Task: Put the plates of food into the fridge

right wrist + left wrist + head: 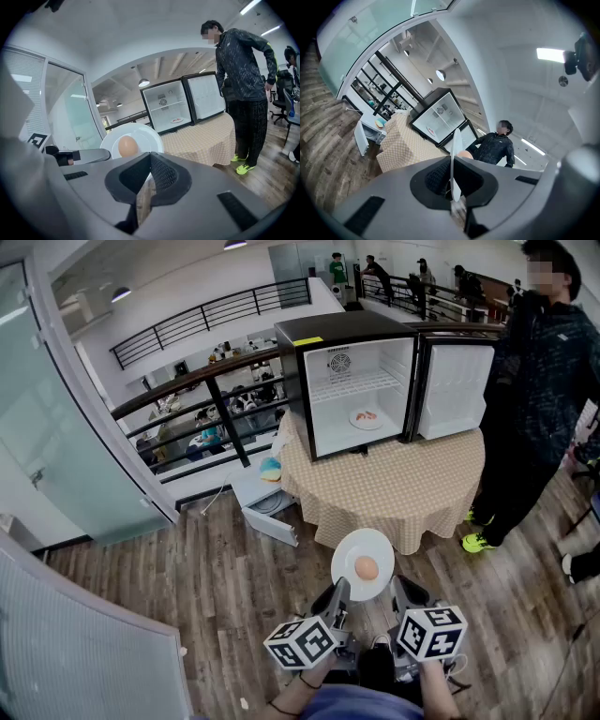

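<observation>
**Plate position relative to grippers and fridge**

The left gripper [339,591] is clamped on the near-left rim of a white plate [362,545]. In the left gripper view the plate [456,140] stands edge-on between the closed jaws of the gripper [453,161], with the pads pressed on both faces of the rim. One egg [367,568] lies near the middle of the plate. The plate is held above the wooden floor [216,587], on the near side of the desk [394,488].

The right gripper [401,589] sits just beside the near-right rim of the plate. In the right gripper view its jaws [150,154] meet at the tips with nothing between them. The plate [140,136] and egg [127,146] lie beyond and to the left of those tips. Contact with the rim cannot be confirmed.

The fridge [302,395] stands on the far part of the desk, with its door [455,390] swung open to the right. A second plate of food [366,418] lies on the fridge's lower level. A person [539,381] stands to the right of the desk.
</observation>
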Tool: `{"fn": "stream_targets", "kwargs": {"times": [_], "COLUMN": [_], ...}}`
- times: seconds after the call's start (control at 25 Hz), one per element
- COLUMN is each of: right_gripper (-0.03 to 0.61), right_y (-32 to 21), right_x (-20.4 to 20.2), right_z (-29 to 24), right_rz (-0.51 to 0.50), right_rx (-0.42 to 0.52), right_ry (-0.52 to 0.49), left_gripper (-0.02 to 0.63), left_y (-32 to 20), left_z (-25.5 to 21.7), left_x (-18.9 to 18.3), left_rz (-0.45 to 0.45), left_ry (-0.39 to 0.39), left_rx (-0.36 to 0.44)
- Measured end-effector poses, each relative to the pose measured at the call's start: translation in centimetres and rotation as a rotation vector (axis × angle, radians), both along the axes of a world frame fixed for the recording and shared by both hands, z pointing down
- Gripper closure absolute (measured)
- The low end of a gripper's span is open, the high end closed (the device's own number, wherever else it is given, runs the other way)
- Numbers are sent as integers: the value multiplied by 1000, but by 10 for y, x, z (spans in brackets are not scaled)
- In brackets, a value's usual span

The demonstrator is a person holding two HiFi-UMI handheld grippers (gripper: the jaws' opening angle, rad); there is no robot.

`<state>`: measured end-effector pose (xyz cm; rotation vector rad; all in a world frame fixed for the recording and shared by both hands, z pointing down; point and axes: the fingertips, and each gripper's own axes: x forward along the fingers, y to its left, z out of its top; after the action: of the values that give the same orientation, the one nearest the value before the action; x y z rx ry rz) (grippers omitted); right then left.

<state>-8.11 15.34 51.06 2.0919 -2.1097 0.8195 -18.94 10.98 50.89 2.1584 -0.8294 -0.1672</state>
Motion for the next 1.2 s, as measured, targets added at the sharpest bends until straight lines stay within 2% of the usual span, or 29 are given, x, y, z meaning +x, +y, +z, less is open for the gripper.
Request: {"fn": "stream_targets", "kwargs": {"times": [0.32,0.76,1.2], "right_gripper": [561,561,561], "right_y": [-20,-67,-111], "right_x": [20,64,107], "right_z": [1,0,-3], "right_rz": [15,-46,-121], "right_rx": [21,-3,-4], "right_ry": [17,11,-20], "left_gripper": [594,594,594], "left_y": [-21,-66,-89], "left_z": [4,-2,-5], "left_x": [15,59,97], "left_rz": [-9,-53,-115], "left_ry": [-3,20,19], "left_rx": [-11,-42,-59]}}
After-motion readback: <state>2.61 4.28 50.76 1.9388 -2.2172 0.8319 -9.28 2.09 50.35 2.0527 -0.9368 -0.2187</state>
